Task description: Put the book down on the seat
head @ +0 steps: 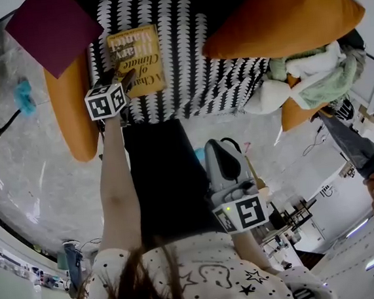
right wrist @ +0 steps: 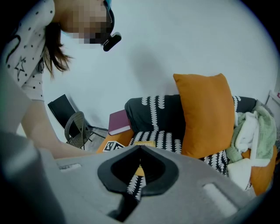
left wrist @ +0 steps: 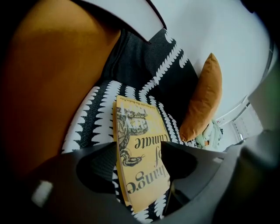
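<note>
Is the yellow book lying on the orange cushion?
No, the yellow book lies on the black-and-white patterned seat.

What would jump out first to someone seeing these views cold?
The yellow book lies flat on the black-and-white patterned seat, its near end between the open jaws of the left hand-held gripper. A big orange cushion stands on the seat at the head view's upper right, and a maroon book rests on the orange armrest at upper left.

An orange cushion [head: 285, 11] touches crumpled pale cloths [head: 318, 77]; a maroon book [head: 53, 27] lies apart.
</note>
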Tool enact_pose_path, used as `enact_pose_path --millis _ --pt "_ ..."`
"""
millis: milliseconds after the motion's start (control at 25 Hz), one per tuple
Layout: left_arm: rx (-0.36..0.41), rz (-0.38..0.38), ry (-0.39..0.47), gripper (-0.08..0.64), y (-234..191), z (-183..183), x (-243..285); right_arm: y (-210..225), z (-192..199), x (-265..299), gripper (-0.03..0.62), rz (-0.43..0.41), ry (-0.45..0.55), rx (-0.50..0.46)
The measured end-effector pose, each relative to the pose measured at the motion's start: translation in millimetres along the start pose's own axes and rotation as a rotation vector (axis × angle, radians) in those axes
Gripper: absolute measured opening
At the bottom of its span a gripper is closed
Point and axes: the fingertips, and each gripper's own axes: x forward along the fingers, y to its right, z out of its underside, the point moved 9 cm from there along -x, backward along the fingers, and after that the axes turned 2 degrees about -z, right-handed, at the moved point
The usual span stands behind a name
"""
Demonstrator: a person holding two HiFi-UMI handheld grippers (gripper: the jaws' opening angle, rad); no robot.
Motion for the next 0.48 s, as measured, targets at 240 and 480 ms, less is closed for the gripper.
enact_pose_path --millis 240,480 --pt "-0.019 -0.078 0.094 0.051 -6 -4 -17 -3 -4 -2 -0.005 -0.015 0.008 -0.023" --pt "0.014 -0.116 0.12 -0.003 -3 -4 -23 -3 -4 -2 -0.005 -0.033 0.006 -0.036"
